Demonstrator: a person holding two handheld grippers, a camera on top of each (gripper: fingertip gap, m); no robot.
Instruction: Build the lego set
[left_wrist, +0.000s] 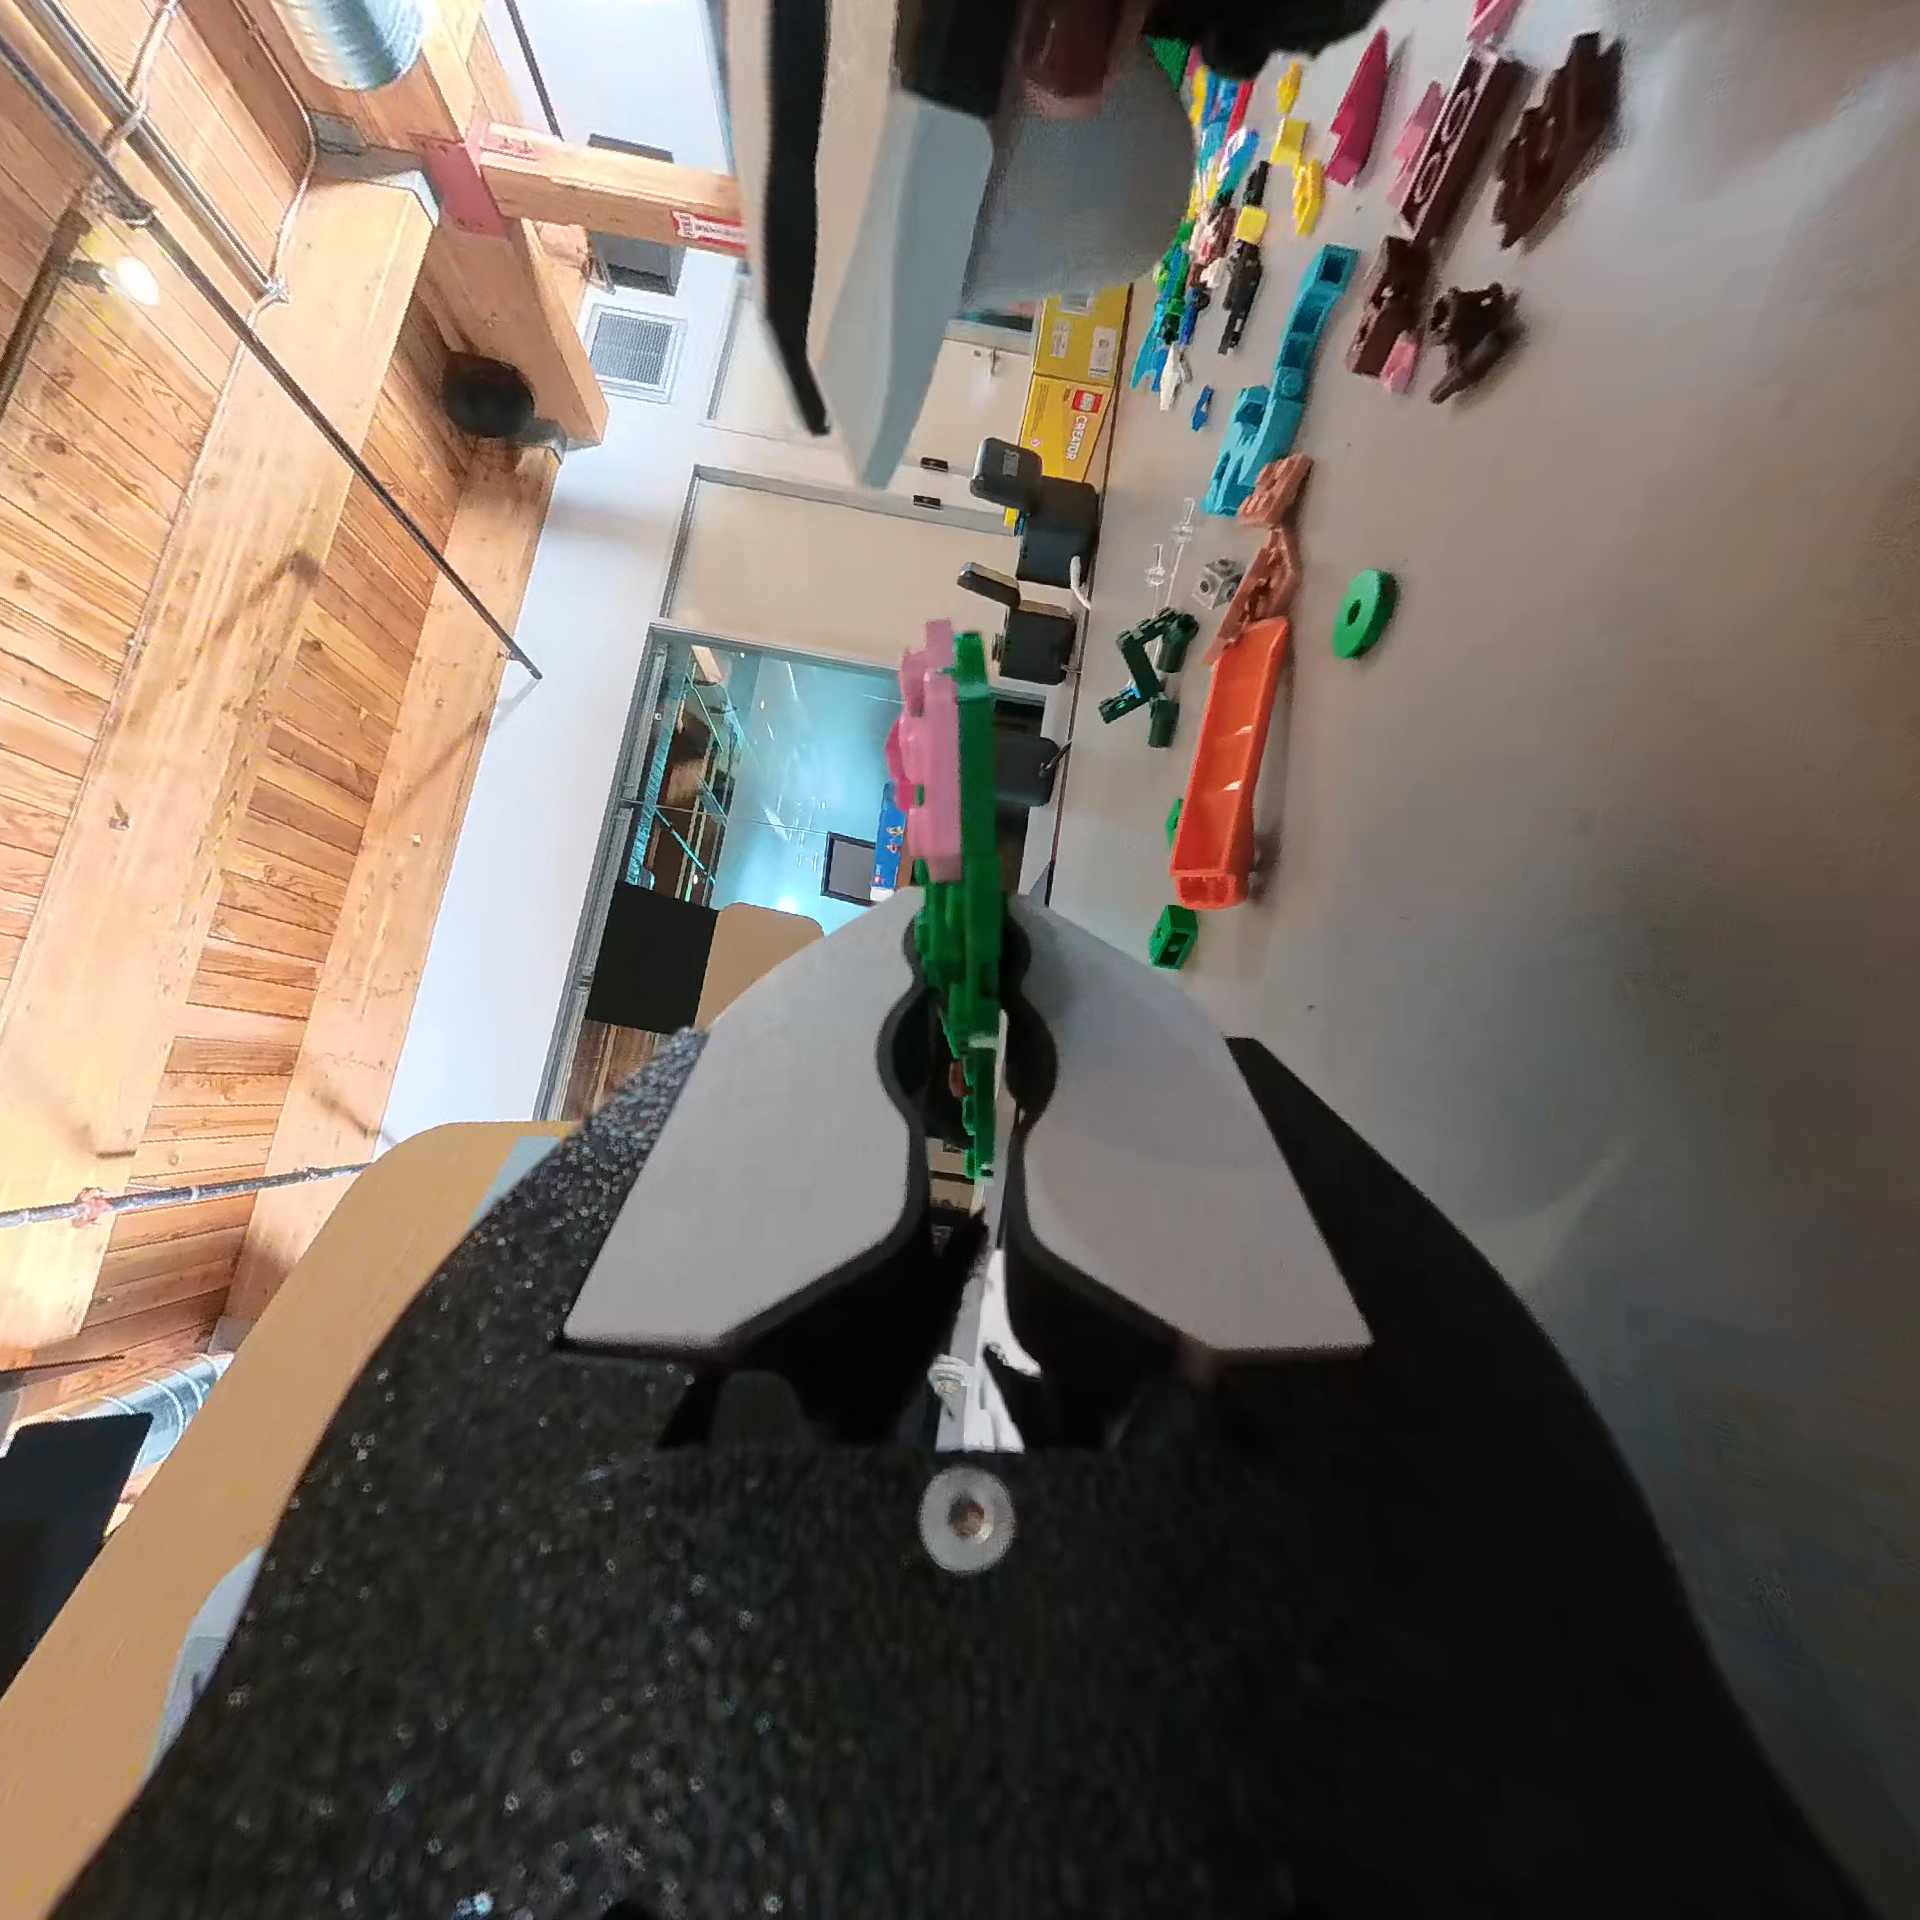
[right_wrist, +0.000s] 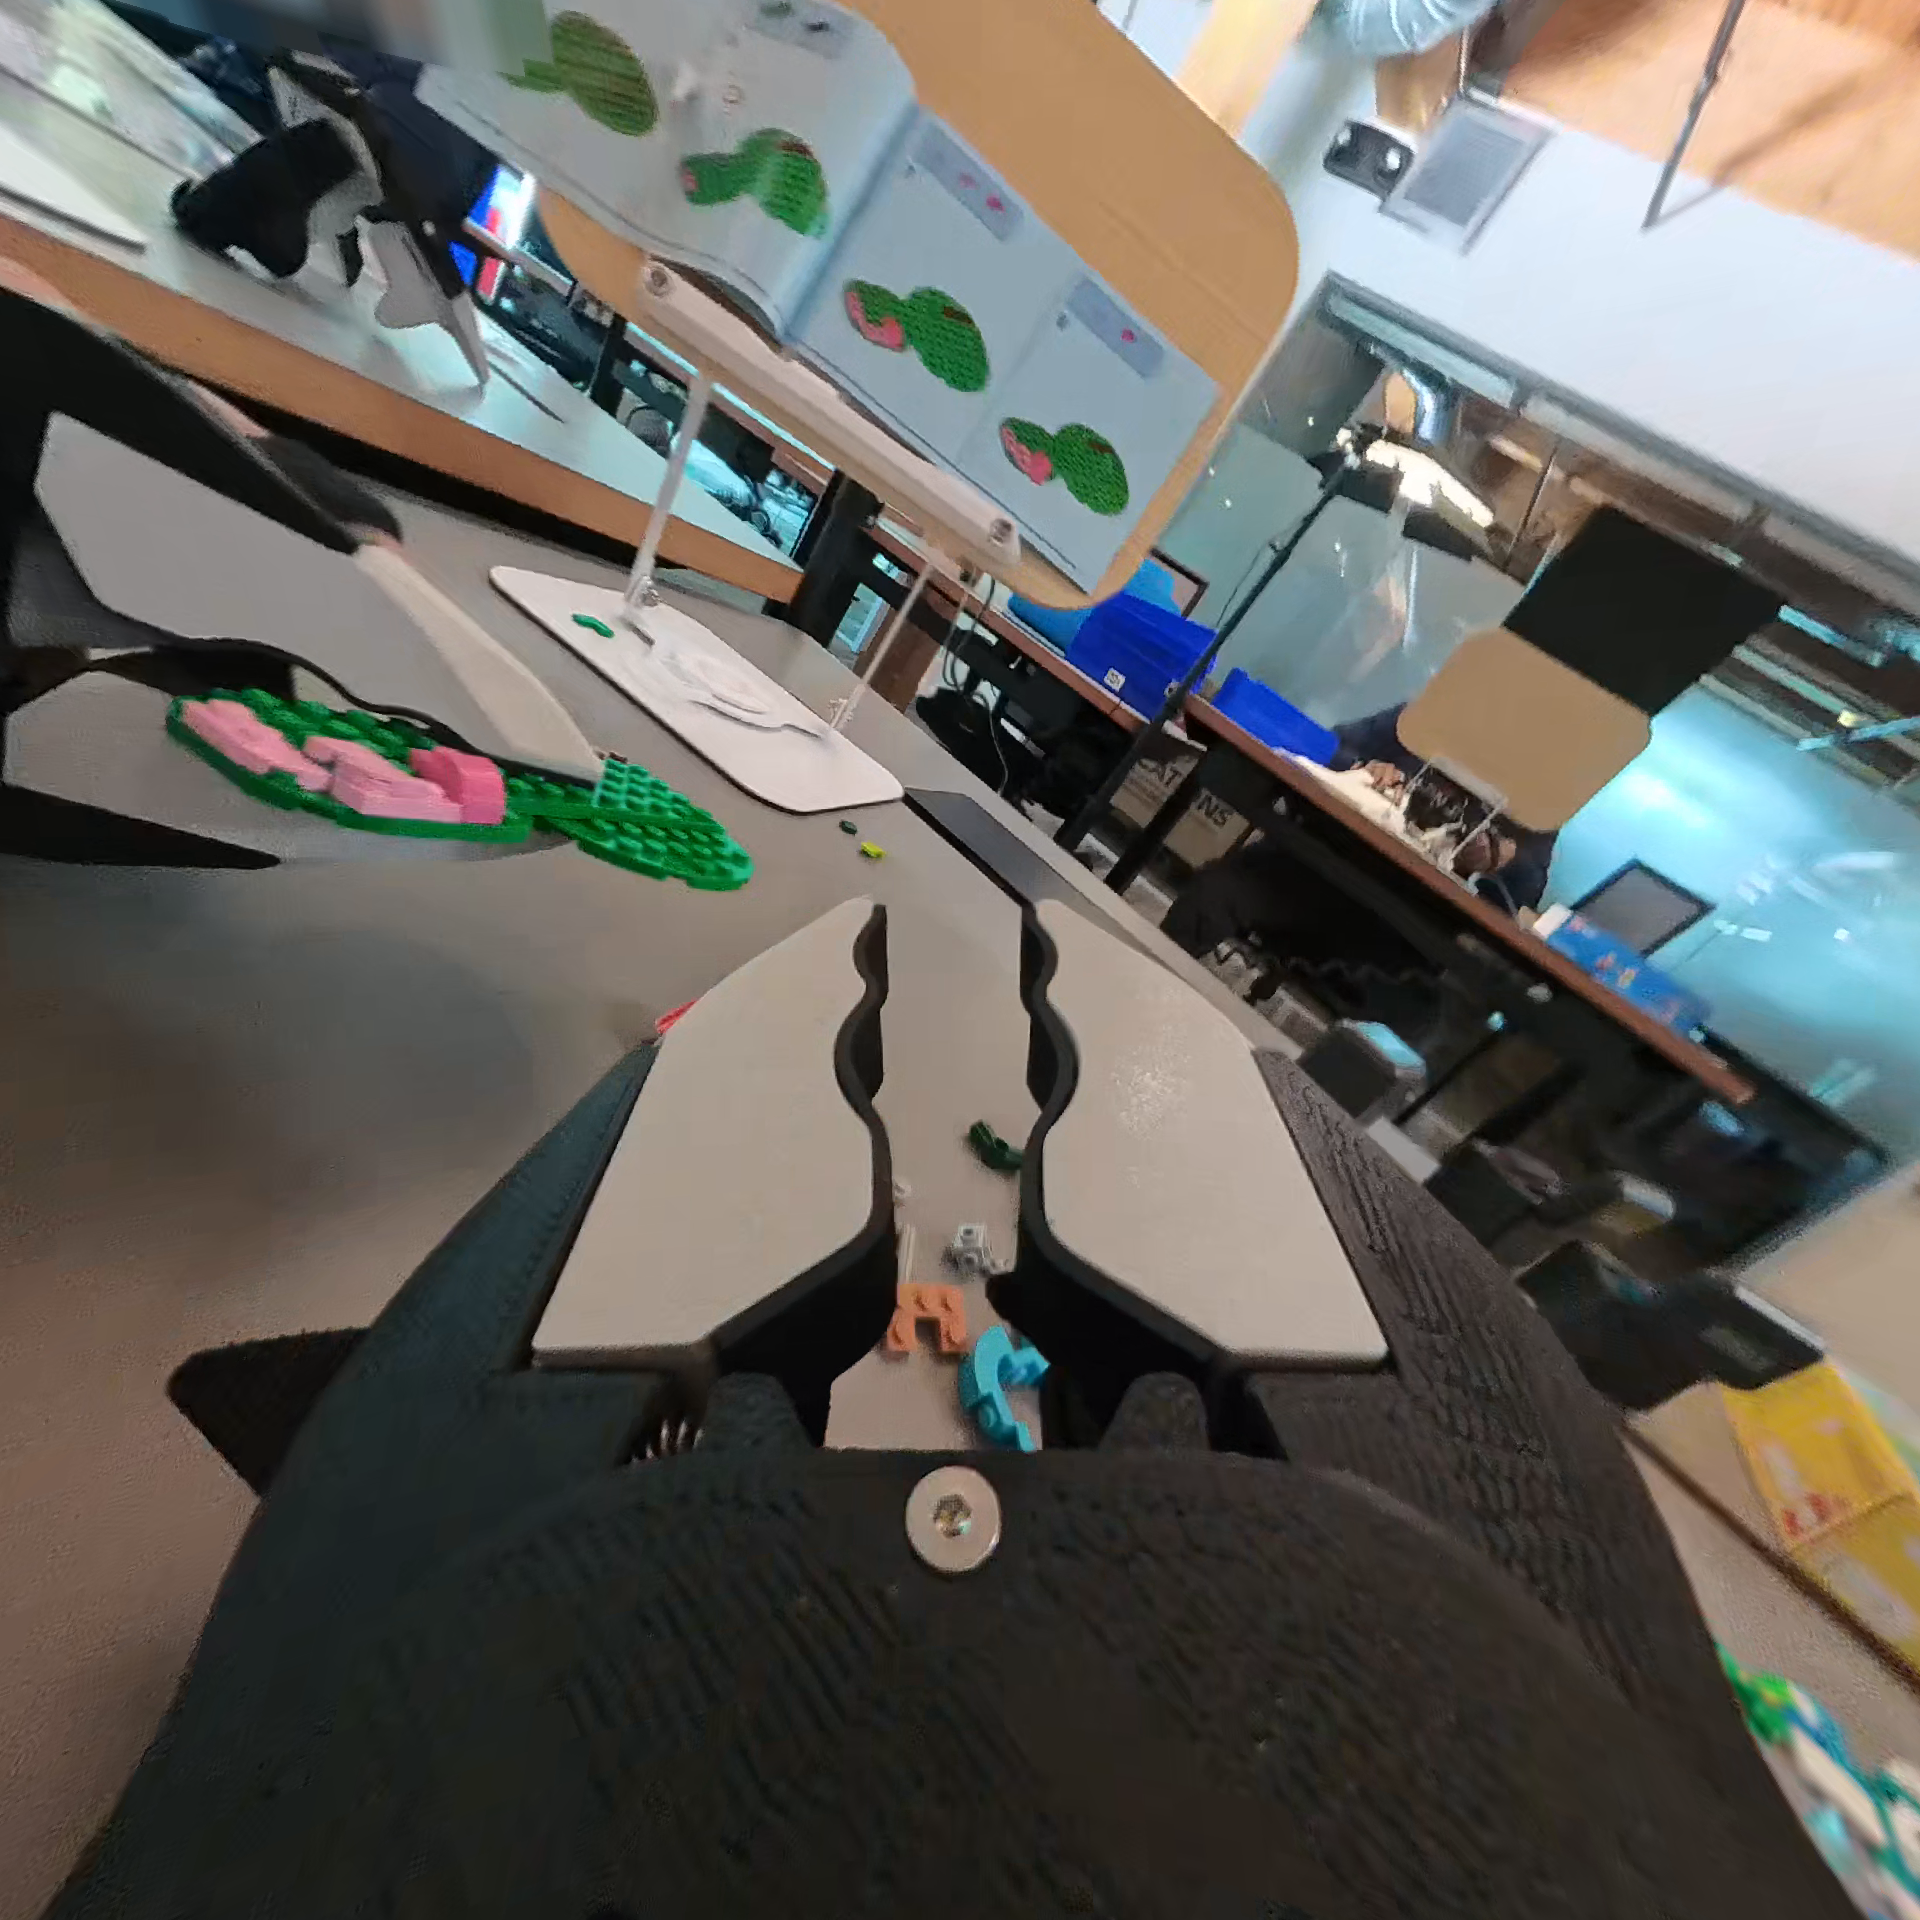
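Observation:
My left gripper (left_wrist: 961, 920) is shut on the edge of a green studded plate (left_wrist: 975, 831) and holds it on edge above the table. Pink bricks (left_wrist: 928, 764) sit on the plate's left face. In the right wrist view the same green plate (right_wrist: 644, 831) with its pink bricks (right_wrist: 364, 774) sticks out of the left gripper (right_wrist: 551, 805) at the left. My right gripper (right_wrist: 951, 925) is open and empty, low over the grey table (right_wrist: 312, 1039), to the right of the plate. It also shows at the top of the left wrist view (left_wrist: 883, 260).
Loose pieces lie on the table: an orange piece (left_wrist: 1231, 758), a green ring (left_wrist: 1363, 613), teal pieces (left_wrist: 1288, 364), dark brown bricks (left_wrist: 1455, 177). Small orange (right_wrist: 928, 1317), teal (right_wrist: 997, 1382) and dark green (right_wrist: 994, 1146) pieces lie under my right gripper. An instruction booklet (right_wrist: 883, 260) stands on a holder behind. Tip to tip, the grippers are about 9 centimetres apart. The left tips stand about 8 centimetres off the orange piece (left_wrist: 1231, 758).

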